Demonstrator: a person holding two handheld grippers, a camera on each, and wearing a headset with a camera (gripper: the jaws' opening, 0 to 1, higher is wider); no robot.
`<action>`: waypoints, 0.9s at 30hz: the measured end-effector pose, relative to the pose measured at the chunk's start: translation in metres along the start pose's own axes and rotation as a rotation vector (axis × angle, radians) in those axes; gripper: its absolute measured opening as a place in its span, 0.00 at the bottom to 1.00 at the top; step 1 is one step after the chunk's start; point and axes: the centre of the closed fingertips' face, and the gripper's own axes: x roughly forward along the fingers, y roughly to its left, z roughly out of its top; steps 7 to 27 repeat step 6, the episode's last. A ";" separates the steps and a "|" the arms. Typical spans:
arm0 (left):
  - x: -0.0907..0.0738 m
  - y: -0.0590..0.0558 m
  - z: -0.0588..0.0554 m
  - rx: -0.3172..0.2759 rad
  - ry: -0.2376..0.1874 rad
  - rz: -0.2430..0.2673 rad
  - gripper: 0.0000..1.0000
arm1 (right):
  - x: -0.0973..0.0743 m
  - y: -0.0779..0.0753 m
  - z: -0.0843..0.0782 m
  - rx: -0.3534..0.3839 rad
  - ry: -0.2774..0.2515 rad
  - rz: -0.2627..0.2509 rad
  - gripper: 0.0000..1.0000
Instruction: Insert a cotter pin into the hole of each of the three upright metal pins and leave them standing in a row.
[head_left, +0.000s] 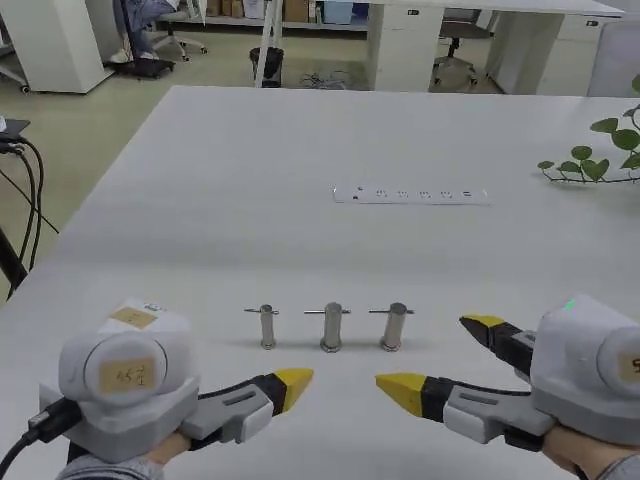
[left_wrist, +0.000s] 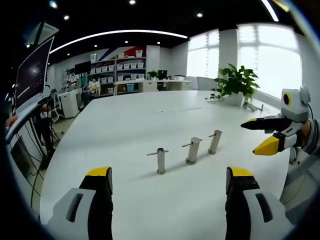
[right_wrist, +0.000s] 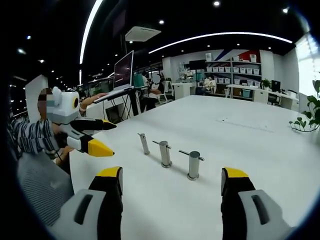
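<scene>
Left gripper (left_wrist: 170, 174) has its jaws spread wide with nothing between them. Right gripper (right_wrist: 171, 174) is the same, wide apart and empty. In the head view both hover low over the table (head_left: 300, 160), just short of the work and touching nothing. The three upright metal pins (head_left: 332, 328) stand between and just beyond the yellow tips, in a straight row and apart from each other. Left pin (head_left: 267, 327), middle pin (head_left: 332, 327) and right pin (head_left: 393, 327) each show a thin cotter pin (head_left: 327, 312) crossing near the top, sticking out sideways. I judge the task as good as done: all three are pinned, standing and in line, and all that's left is pulling the grippers away without a knock. There is plenty of bare tabletop around the row. A power strip (head_left: 410, 194) lies well beyond it and a plant (head_left: 598, 165) sits far right. The table's left and far edges are well away from the pins. The main risk is a jaw tip clipping an end pin.
</scene>
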 end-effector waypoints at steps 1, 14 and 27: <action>0.000 -0.001 0.002 0.012 -0.005 -0.002 0.95 | 0.000 0.000 -0.001 0.001 0.000 -0.003 0.80; 0.003 -0.002 0.004 0.017 -0.018 -0.002 0.98 | 0.002 -0.002 -0.010 0.022 0.013 0.004 0.84; 0.003 -0.002 0.004 0.017 -0.018 -0.002 0.98 | 0.002 -0.002 -0.010 0.022 0.013 0.004 0.84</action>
